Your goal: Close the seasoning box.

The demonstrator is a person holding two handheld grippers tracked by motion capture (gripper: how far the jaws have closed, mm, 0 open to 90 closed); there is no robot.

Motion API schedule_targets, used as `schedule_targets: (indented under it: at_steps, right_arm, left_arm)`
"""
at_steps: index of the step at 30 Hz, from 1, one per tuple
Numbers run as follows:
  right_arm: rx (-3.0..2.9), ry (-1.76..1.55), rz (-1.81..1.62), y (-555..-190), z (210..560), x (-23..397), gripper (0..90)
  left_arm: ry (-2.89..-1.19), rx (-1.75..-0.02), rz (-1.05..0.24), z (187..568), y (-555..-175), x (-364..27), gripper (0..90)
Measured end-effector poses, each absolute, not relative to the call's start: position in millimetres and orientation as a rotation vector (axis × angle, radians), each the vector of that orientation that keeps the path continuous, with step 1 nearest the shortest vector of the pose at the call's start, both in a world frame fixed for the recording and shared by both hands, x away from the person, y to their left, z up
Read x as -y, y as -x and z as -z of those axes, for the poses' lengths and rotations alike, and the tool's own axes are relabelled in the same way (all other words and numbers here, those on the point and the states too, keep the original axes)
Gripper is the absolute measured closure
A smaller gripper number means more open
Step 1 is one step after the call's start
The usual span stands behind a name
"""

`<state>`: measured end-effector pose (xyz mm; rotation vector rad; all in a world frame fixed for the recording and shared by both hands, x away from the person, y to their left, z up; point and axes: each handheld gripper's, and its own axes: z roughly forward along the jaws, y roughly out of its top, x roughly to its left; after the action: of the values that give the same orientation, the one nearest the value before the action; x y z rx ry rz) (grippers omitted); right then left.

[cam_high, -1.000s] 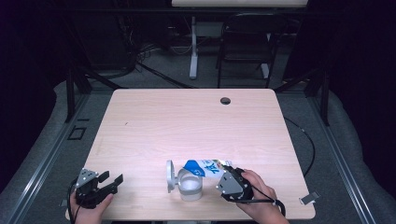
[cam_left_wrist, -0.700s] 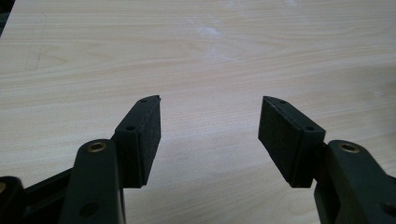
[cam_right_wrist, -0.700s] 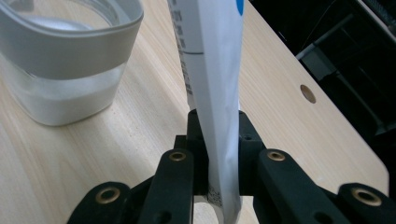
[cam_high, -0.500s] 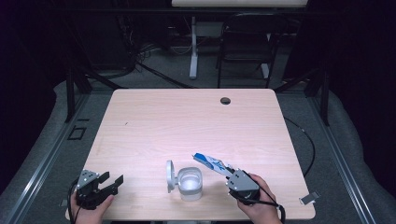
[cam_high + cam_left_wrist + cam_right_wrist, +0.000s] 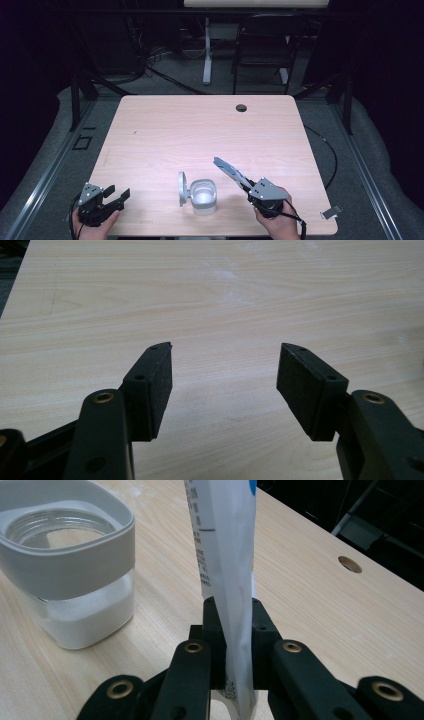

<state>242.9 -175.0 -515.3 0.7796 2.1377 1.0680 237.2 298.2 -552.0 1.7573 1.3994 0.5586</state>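
A clear jar (image 5: pixel 204 196) with a grey rim and white powder in its bottom stands near the table's front edge. Its round lid (image 5: pixel 182 188) stands hinged up on its left. My right gripper (image 5: pixel 246 184) sits just right of the jar, shut on the lower end of a white and blue packet (image 5: pixel 227 169) that slants up and left. In the right gripper view the packet (image 5: pixel 225 540) rises pinched between the pads (image 5: pixel 214 630), with the jar (image 5: pixel 65 565) to the left. My left gripper (image 5: pixel 117 196) rests at the front left corner, open, and its pads (image 5: pixel 157 385) have nothing between them.
The wooden table (image 5: pixel 200 135) has a round cable hole (image 5: pixel 241 107) at its far edge. A chair (image 5: pixel 262 45) and stand legs are behind the table. A small grey clip (image 5: pixel 331 213) lies off the front right corner.
My right gripper has drawn the packet away from over the jar, to the right, and the packet now stands clear of the rim. The left gripper has kept still.
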Motion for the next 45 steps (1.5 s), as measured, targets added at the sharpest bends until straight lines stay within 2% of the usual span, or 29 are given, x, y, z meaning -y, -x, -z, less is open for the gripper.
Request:
schedule_targets:
  at_steps: [19,45]
  right_arm:
    - [-2.112,-0.975,-1.186,-258.5,527.8,196.8,83.8]
    - [-2.11,-1.093,-1.128,-281.5,553.5,206.8,84.4]
  left_arm:
    - [-1.752,-1.396,-0.574,549.9,-232.7,-299.8,39.9]
    - [-1.773,-1.404,-0.555,555.9,-233.0,-298.1,39.9]
